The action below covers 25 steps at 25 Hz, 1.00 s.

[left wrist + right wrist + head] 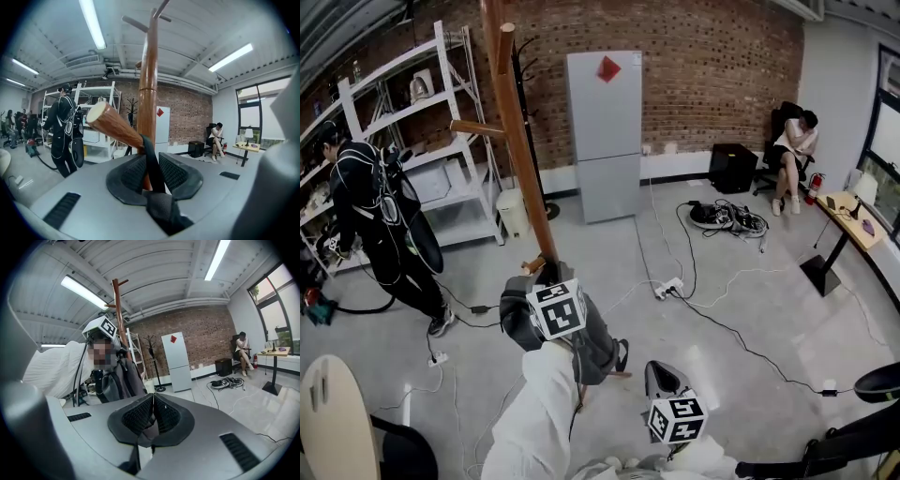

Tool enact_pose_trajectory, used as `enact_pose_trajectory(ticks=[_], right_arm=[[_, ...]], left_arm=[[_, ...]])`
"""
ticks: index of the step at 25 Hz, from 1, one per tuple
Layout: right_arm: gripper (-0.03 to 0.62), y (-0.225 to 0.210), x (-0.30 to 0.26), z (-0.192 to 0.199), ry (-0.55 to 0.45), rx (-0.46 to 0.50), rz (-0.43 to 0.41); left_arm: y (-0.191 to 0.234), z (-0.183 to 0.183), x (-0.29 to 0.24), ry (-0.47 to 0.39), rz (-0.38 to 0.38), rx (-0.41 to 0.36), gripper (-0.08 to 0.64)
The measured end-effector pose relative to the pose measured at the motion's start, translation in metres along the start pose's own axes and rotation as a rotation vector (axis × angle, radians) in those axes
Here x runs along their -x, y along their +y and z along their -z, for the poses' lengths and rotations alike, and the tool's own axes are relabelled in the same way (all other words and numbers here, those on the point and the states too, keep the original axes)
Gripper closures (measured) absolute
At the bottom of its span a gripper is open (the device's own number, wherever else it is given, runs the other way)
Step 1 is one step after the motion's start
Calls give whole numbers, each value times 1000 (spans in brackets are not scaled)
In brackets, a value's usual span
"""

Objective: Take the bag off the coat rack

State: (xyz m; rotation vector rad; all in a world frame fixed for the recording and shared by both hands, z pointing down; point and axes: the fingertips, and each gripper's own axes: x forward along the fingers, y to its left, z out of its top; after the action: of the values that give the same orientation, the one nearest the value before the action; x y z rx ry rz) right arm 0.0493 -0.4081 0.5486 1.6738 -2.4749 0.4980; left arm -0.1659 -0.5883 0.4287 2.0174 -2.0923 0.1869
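A tall wooden coat rack (520,141) stands just ahead of me, leaning across the head view. A grey backpack (598,342) hangs low against it. My left gripper (547,277) is up at the pole, shut on the bag's black strap (151,159), which loops over a slanted wooden peg (112,124) beside the pole (147,93). My right gripper (662,373) hangs lower and to the right, jaws shut with nothing clearly between them. In the right gripper view the backpack (119,380) and the rack (119,305) lie to the left of that gripper (153,416).
A person in black (380,225) stands at the left by white shelves (441,141). Behind are a grey fridge (605,131) and a black coat stand (530,112). Cables (727,217) and a power strip (667,288) lie on the floor. A seated person (792,150) and a table (853,220) are at the right.
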Motion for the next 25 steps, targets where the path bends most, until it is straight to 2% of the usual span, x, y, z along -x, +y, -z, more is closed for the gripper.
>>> enact_pose_trajectory(ticks=[7,16,25], right_arm=[[580,-1,1,-2,-4,-12,4],[580,7,4,1,2,-13,-2],[580,8,11,6,9,-20,3]], left_arm=[[-1,-3,4,-35,15,-57,523],[-9,-8,23,-90,57,-39,538],[-2,-29,50,-173,78,31,540]])
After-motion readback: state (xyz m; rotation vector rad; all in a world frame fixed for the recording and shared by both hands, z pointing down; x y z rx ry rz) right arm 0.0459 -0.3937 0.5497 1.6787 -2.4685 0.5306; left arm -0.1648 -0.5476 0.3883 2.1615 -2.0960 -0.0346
